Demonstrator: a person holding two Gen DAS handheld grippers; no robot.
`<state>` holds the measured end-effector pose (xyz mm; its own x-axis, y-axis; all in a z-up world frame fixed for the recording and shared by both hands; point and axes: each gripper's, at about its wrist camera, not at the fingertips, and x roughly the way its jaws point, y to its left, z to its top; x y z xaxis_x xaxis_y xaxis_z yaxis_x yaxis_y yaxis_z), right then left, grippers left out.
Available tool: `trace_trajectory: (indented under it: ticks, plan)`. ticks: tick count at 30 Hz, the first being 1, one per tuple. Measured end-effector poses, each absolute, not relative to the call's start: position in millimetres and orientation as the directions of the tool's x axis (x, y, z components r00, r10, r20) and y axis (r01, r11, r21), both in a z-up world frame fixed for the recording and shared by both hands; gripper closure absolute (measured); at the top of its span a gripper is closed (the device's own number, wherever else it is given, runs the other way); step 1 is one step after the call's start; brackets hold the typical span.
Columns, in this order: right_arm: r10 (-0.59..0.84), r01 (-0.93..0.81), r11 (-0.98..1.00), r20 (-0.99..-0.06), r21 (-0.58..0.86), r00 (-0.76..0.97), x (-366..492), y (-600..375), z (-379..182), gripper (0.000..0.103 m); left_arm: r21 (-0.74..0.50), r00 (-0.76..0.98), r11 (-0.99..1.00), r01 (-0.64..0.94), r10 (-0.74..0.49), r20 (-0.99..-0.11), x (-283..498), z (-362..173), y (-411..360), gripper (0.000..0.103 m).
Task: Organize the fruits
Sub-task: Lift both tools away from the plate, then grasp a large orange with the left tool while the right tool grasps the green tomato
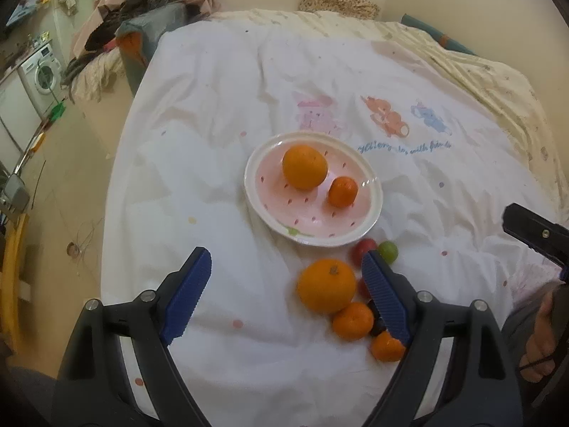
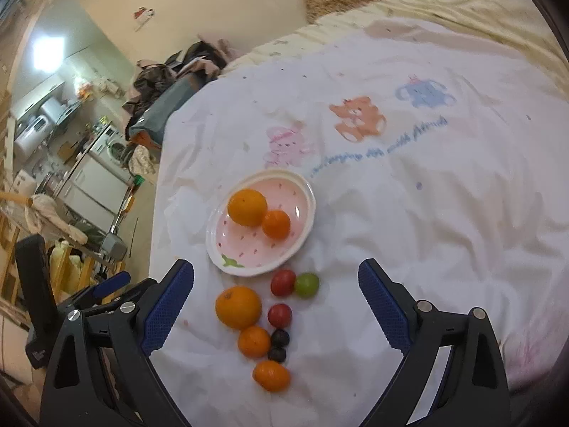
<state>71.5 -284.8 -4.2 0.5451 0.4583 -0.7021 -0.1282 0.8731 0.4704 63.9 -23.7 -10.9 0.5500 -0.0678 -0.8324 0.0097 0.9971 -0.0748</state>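
Plate (image 2: 302, 229) on white sheet (image 2: 426, 231), holding a big orange (image 2: 247, 207) and a small orange (image 2: 276, 224), other fruits (image 2: 238, 307) lay just before the plate, left gripper (image 1: 286, 267) and right gripper (image 2: 275, 279) both wide open, empty.

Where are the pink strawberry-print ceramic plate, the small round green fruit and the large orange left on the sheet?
pink strawberry-print ceramic plate (image 2: 227, 267): right wrist view, near rim.
small round green fruit (image 2: 306, 285): right wrist view, centre.
large orange (image 2: 238, 307): right wrist view, centre.
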Motion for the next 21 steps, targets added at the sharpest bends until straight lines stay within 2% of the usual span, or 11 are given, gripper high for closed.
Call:
trace_trajectory:
  ticks: [11,21]
  plan:
    - [0.432,0.008,0.864,-0.749,0.504,0.503,70,-300,-30,0.007,-0.147,0.443,0.989,-0.028,-0.119,-0.888,68,-44,-16,0.019]
    - [0.44,0.087,0.84,-0.766,0.536,0.469,79,-309,-46,0.007,-0.196,0.313,0.981,0.0,-0.187,-0.931,84,-81,-53,0.019]
